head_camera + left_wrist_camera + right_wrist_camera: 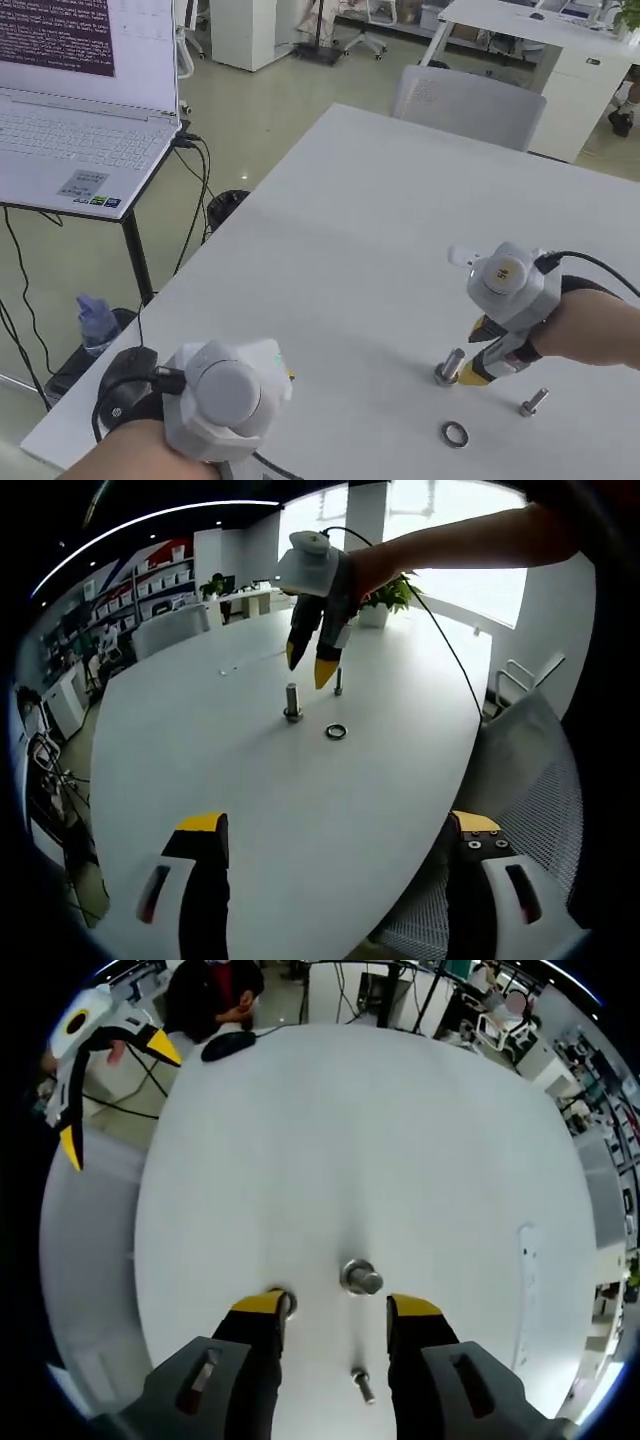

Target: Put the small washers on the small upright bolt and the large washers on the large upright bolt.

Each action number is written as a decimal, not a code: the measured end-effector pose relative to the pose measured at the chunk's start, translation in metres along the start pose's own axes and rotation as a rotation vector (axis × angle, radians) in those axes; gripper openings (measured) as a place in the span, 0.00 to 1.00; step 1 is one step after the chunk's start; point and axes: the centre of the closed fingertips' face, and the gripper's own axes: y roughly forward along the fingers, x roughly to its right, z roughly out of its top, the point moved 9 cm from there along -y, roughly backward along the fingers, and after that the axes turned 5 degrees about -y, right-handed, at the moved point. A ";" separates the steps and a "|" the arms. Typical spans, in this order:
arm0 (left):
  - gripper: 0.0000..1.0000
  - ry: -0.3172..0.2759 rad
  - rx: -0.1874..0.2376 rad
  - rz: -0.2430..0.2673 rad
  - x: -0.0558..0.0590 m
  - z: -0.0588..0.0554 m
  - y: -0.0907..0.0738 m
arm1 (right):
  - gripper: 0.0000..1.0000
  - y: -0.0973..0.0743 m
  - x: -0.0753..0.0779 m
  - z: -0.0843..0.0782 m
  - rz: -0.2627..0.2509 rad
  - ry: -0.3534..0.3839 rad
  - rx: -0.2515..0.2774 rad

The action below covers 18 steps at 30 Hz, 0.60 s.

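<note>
The large upright bolt [449,367] stands on the white table [380,220], with the small upright bolt [533,402] to its right. One washer [455,434] lies flat in front of them. My right gripper [474,374] hovers just right of the large bolt, open, holding nothing. In its own view the right gripper [337,1305] has the large bolt [361,1277] ahead, the small bolt [362,1383] below, and the washer [286,1305] half hidden by one fingertip. My left gripper [337,825] is wide open and empty near the table's front corner, far from the bolts [292,702].
A laptop [70,130] sits on a stand left of the table. A black mouse [122,388] lies at the table's front left corner. A grey chair [468,102] stands at the far edge, and another chair [530,770] is beside the table.
</note>
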 end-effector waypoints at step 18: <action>0.99 -0.010 -0.002 -0.024 0.009 -0.009 0.006 | 0.43 0.013 -0.074 -0.017 0.062 -0.017 -0.008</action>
